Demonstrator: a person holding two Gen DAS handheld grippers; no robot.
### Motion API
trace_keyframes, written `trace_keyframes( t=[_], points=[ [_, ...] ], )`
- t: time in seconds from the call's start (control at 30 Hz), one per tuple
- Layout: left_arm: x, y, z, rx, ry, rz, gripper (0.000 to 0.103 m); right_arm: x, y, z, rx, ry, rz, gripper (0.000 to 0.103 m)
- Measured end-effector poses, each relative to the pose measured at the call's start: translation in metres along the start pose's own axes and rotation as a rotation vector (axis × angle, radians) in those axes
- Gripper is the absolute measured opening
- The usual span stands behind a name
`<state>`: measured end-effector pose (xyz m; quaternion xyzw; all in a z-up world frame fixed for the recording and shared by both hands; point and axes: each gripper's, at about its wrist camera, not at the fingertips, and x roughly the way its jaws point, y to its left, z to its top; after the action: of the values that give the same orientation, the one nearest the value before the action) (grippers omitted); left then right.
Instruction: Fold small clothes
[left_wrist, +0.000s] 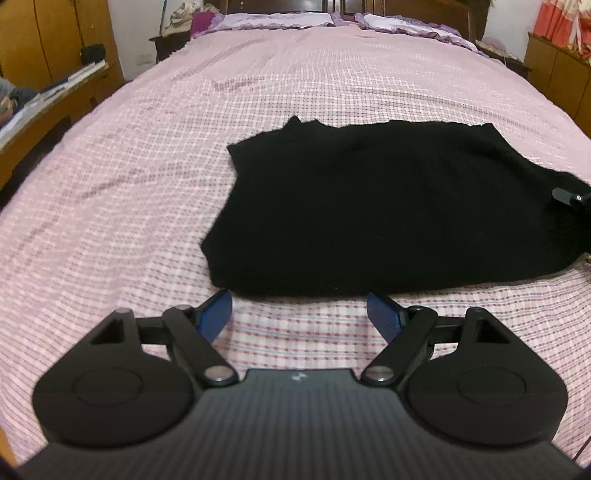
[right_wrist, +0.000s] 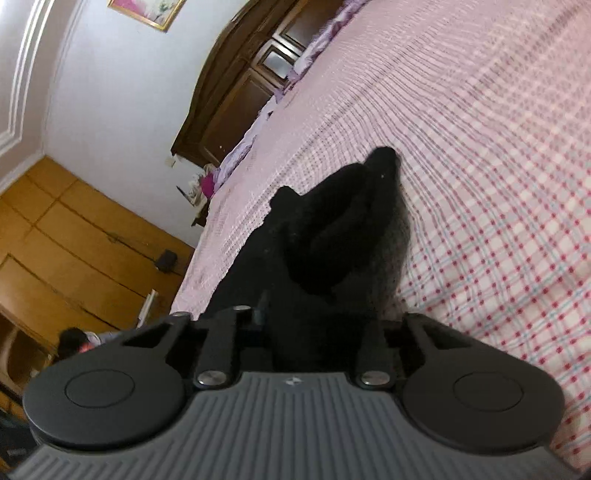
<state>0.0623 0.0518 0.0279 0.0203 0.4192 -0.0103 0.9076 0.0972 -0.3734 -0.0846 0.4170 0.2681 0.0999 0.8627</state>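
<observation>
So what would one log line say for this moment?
left gripper: open, empty, near hem | right gripper: shut on black garment | bed: garment partly folded

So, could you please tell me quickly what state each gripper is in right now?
Left gripper: open, holding nothing, just short of the black garment.
Right gripper: jaws closed on a bunched edge of the black garment.

I am in a bedroom at home.
I see a big bed (left_wrist: 155, 192) with a pink checked cover, purple pillows (left_wrist: 402, 24) by a dark wooden headboard (right_wrist: 236, 92), yellow wooden cupboards (right_wrist: 74, 240) and a framed picture (right_wrist: 147, 11) on the wall.
</observation>
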Motion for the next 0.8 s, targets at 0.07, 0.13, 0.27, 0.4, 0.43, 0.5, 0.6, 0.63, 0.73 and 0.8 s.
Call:
trace_keyframes(
  t=[0.07, 0.13, 0.27, 0.4, 0.43, 0.5, 0.6, 0.63, 0.73, 0.8],
  points=[
    [-0.002, 0.003, 0.003, 0.013, -0.005, -0.002, 0.081, -0.002, 0.006, 0.003, -0.003, -0.008, 0.019, 0.023],
    [-0.003, 0.008, 0.006, 0.020, -0.007, -0.006, 0.081, -0.003, 0.015, 0.005, -0.022, -0.026, 0.029, 0.021],
    [-0.008, 0.018, 0.013, 0.028, -0.018, -0.003, 0.081, -0.005, 0.043, 0.009, -0.069, -0.049, 0.045, 0.018],
    [-0.013, 0.033, 0.017, 0.010, -0.026, 0.006, 0.081, -0.002, 0.073, 0.010, -0.113, -0.031, 0.075, 0.017],
    [-0.014, 0.038, 0.017, -0.004, -0.027, 0.006, 0.081, -0.001, 0.081, 0.010, -0.132, -0.025, 0.078, 0.017],
    [-0.015, 0.047, 0.019, -0.030, -0.017, -0.006, 0.081, 0.001, 0.099, 0.008, -0.168, -0.019, 0.081, 0.017],
    [-0.016, 0.061, 0.023, -0.063, -0.008, -0.020, 0.081, 0.004, 0.126, 0.006, -0.215, -0.013, 0.088, 0.016],
    [-0.017, 0.063, 0.024, -0.065, -0.010, -0.018, 0.081, 0.006, 0.135, 0.005, -0.224, -0.012, 0.095, 0.016],
    [-0.022, 0.069, 0.029, -0.049, -0.032, -0.002, 0.081, 0.012, 0.163, -0.001, -0.237, 0.001, 0.120, 0.016],
    [-0.028, 0.073, 0.032, -0.040, -0.054, 0.006, 0.081, 0.019, 0.182, -0.008, -0.250, 0.021, 0.141, 0.016]
  ],
)
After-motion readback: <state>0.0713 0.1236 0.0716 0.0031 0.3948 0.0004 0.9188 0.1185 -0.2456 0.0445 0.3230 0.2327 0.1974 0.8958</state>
